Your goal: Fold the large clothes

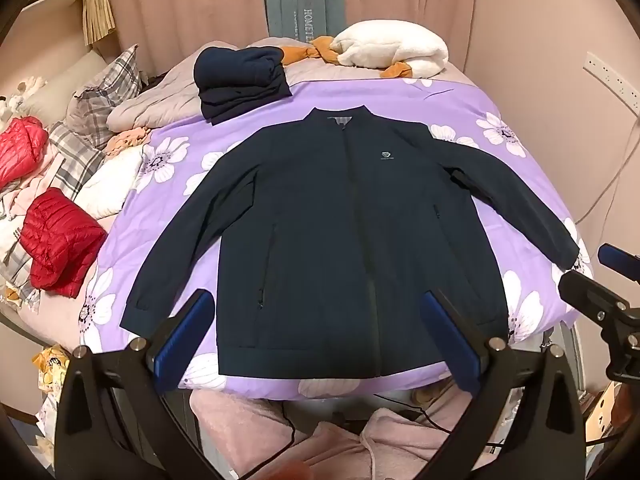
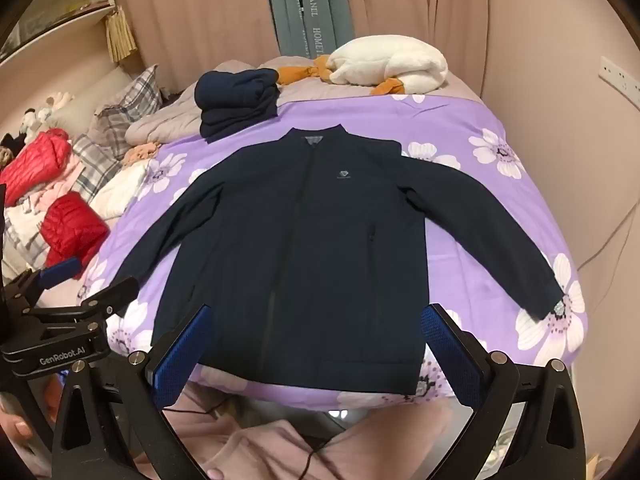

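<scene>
A dark navy zip jacket (image 1: 340, 224) (image 2: 304, 248) lies flat, front up, on the purple flowered bedspread (image 1: 472, 120) (image 2: 460, 128), collar at the far end and both sleeves spread out to the sides. My left gripper (image 1: 320, 332) hovers above the jacket's hem, wide open, with nothing between its blue pads (image 1: 188, 332). My right gripper (image 2: 316, 344) also hangs over the hem, wide open and empty, its blue pads (image 2: 444, 344) apart from the cloth. The right gripper's tips (image 1: 600, 280) show at the right edge of the left wrist view.
A folded navy garment (image 1: 240, 80) (image 2: 238, 100) sits beyond the collar. A white fluffy bundle (image 1: 392, 48) lies at the far end. Red down jackets (image 1: 56, 240) (image 2: 72, 228) and checked bedding (image 1: 96, 104) crowd the left side. A wall (image 2: 580, 120) runs along the right.
</scene>
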The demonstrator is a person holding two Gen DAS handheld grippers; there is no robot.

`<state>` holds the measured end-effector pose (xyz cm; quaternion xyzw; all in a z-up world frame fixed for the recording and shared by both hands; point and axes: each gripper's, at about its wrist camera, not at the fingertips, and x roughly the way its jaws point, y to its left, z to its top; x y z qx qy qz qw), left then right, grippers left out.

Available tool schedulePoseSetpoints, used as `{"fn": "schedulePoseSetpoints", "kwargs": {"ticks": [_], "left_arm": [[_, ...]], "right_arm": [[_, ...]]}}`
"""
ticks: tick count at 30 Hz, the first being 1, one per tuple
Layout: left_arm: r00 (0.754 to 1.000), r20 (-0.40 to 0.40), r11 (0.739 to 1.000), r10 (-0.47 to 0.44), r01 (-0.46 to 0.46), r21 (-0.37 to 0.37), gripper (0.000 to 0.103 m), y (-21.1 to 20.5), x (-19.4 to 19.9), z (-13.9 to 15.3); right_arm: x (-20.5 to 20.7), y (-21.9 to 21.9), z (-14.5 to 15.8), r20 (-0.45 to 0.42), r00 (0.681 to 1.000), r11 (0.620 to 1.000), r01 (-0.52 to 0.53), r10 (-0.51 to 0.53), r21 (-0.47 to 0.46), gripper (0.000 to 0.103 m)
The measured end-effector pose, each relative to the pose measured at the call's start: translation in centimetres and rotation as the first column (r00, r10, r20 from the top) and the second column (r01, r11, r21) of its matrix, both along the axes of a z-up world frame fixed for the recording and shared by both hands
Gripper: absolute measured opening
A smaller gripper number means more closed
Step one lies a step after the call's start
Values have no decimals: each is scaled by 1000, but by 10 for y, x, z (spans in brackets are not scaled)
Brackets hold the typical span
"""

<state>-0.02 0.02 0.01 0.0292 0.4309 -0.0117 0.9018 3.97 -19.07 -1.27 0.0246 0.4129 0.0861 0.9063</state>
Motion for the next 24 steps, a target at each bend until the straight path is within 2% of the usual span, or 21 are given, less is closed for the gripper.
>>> {"fn": "schedulePoseSetpoints", "kwargs": {"ticks": [9,12,24], "left_arm": [[1000,-3,999,30,-30,34,103,3,3,0],[1000,8,999,16,-16,34,103,-8,5,0],[1000,17,999,16,-16,40,103,-7,5,1]], "right_arm": [[2,-1,-2,-11,1000,1000,-6,6,-2,102],[2,2,-5,-13,1000,1000,-10,10,-8,102],[7,7,-5,-19,1000,1000,-23,23,-14,102]]}}
